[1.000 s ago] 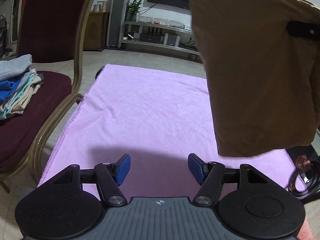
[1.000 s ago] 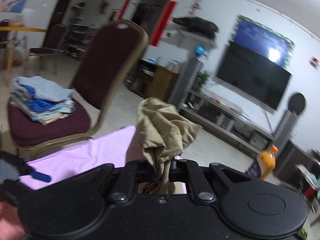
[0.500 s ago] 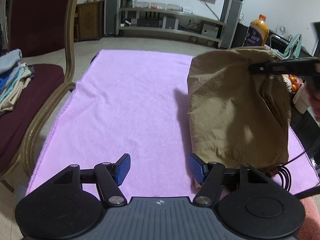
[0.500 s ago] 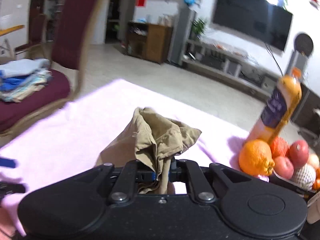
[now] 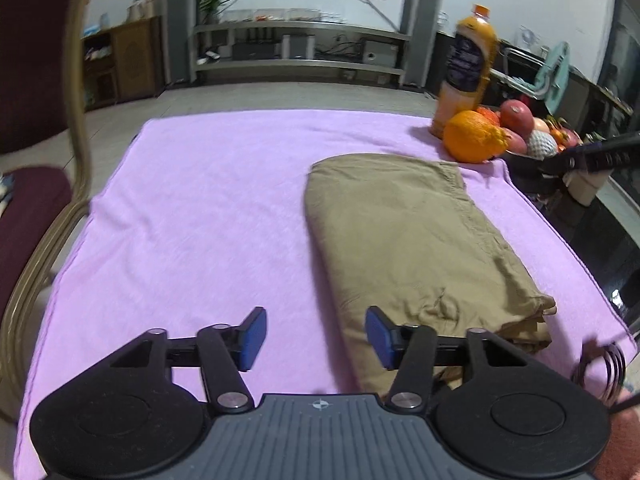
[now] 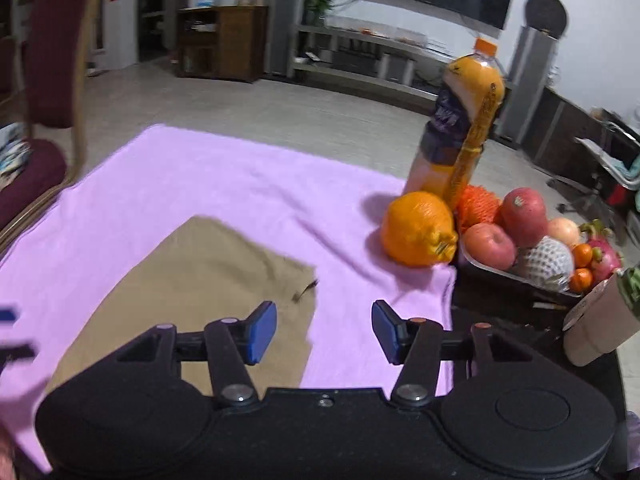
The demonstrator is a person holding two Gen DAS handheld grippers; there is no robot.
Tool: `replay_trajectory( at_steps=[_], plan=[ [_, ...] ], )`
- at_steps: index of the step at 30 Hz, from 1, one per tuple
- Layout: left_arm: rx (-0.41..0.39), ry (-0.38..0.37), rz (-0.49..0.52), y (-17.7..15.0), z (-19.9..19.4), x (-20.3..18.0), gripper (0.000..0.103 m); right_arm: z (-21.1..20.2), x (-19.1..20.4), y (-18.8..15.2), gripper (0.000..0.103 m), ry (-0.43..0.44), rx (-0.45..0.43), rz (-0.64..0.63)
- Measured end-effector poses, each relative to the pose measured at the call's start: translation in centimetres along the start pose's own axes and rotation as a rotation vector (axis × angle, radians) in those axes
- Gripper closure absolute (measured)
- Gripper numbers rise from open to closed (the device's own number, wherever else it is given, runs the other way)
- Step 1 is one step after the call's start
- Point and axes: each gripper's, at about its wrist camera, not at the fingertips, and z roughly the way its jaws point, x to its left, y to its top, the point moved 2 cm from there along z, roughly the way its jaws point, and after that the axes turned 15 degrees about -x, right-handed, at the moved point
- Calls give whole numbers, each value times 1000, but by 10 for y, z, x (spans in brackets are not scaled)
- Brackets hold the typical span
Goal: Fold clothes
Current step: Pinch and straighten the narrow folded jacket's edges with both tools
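Observation:
A folded tan garment (image 5: pixel 408 236) lies flat on the right half of the pink cloth (image 5: pixel 208 208) that covers the table. My left gripper (image 5: pixel 316 338) is open and empty, low over the cloth at the garment's near left corner. My right gripper (image 6: pixel 324 334) is open and empty, just above the garment's far right corner (image 6: pixel 208 280). The right gripper's arm also shows at the right edge of the left wrist view (image 5: pixel 592 156).
An orange juice bottle (image 6: pixel 460 128), a large orange (image 6: pixel 418 236) and a tray of fruit (image 6: pixel 532 248) stand at the table's far right corner. A dark red chair (image 5: pixel 28 208) with stacked clothes stands left of the table. A black cable (image 5: pixel 604 368) lies at the near right.
The right gripper lowered the tan garment onto the pink cloth and let go of it, and now stands open. The left gripper stayed open and shifted toward the garment's near edge.

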Motion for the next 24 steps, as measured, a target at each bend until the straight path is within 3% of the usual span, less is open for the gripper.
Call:
replay_trajectory(
  at_steps=[1,3,6,9,11,18,24],
  plan=[
    [-4,-11,19,0,4,-6,59,-4,3,-6,68,26,-5,0],
    [1,-43,59,-4,14,-20,65,-2,16,-22,75,122,-2,53],
    [24,-68,118,-14,31,-37,66,3,46,-47,75,266,7,133],
    [96,-53,156,-28,48,-46,65,13,77,-75,75,308,78,33],
    [106,-44,172,-34,49,-49,64,15,89,-98,76,267,115,-78],
    [118,-14,177,-24,36,-53,65,-14,59,-95,76,195,104,-43],
    [10,-12,111,25,23,-44,61,-25,22,-60,76,105,-55,21]
  ],
)
